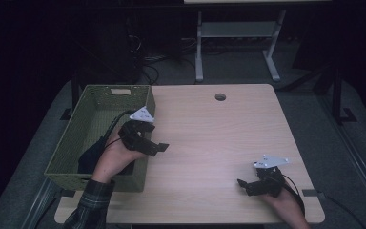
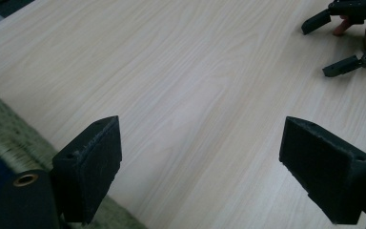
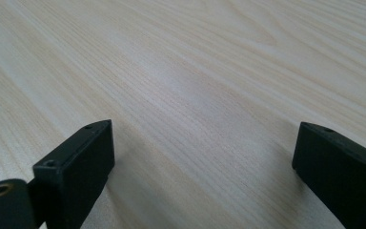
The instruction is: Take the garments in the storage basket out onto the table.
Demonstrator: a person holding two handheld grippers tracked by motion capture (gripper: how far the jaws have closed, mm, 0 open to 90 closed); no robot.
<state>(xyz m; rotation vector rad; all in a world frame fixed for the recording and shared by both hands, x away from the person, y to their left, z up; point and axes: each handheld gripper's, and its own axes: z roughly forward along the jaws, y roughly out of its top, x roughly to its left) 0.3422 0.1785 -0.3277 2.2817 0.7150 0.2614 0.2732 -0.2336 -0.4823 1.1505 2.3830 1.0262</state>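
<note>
My left gripper hangs over the right rim of a green woven basket at the table's left, jaws wide apart and empty. In the left gripper view the left gripper frames bare wood, with the basket's rim at lower left. A dark blue thing lies inside the basket under the hand. My right gripper rests low near the table's front right, open with nothing between its jaws. The right gripper looks along bare wood in its own view.
The light wooden table has a round cable hole near its far edge. The other gripper appears at the top right of the left gripper view. Behind the table stand white desk legs and cables on a dark floor.
</note>
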